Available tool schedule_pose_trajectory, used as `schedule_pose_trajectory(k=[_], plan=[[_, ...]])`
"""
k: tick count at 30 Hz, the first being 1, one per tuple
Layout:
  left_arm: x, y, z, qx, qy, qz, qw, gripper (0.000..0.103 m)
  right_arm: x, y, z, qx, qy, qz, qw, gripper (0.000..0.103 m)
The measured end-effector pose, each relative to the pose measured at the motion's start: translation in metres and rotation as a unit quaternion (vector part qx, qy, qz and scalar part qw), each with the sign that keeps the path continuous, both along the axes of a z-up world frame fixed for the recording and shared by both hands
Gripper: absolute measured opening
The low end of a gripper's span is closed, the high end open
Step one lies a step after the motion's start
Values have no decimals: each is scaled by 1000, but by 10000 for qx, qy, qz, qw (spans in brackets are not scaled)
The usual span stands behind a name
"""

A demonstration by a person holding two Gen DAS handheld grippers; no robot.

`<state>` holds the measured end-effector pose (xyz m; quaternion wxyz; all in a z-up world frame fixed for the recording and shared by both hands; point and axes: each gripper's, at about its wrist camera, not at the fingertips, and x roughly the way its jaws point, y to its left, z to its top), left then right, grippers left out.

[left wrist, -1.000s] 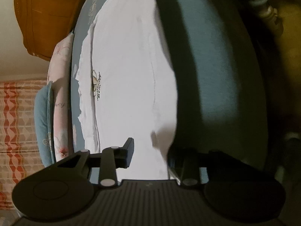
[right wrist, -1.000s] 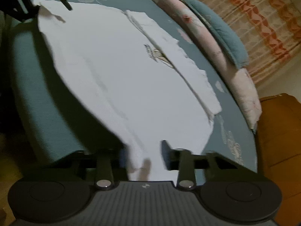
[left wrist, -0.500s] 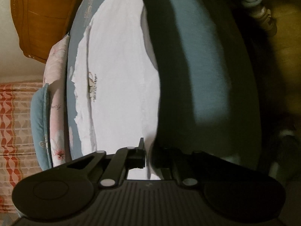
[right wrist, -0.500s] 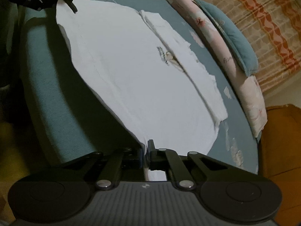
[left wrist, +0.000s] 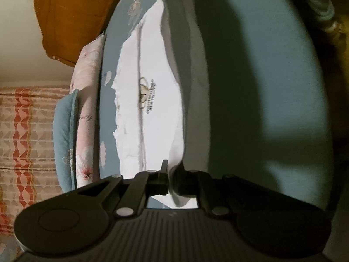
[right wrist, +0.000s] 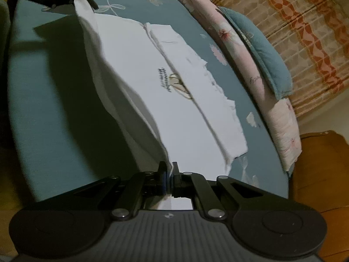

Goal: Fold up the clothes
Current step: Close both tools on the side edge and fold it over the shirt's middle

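White shirt (right wrist: 181,100) spread on teal bed (right wrist: 54,100), near edge raised. Left tool (left wrist: 169,175) and right tool (right wrist: 168,175) each pinched shut on a near corner. Judged step: first fold, lift under way. Next: carry edge toward 1 o'clock, over logo. Far side bounded by pillows (right wrist: 259,50); bare bed at 9 o'clock.

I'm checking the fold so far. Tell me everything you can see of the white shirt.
The white shirt is soft, thin-looking fabric with a small dark and gold print. It lies on the teal bedsheet, its far long side already folded over. Its near edge is lifted off the sheet into a raised flap, pinched at one end by the right gripper and at the other by the left gripper.
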<state>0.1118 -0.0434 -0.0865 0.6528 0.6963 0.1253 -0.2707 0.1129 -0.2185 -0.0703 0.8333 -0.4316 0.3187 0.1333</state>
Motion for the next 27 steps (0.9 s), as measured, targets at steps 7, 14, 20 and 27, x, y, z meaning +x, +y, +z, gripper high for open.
schedule_pose_trajectory(k=[7,14,20,27], plan=[[32,-8,6,-250,-195,234,9992,8,31,-8,5,45,-235,-108,9997,4],[78,-15,13,-532,-333,494,9968,8,81,-18,10,238,-578,-338,9975,4],[132,-20,21,-787,-416,733,9933,9,132,-23,13,273,-819,-411,9954,4],[189,-29,21,-922,-502,882,9906,10,190,-33,6,376,-952,-537,9933,4]])
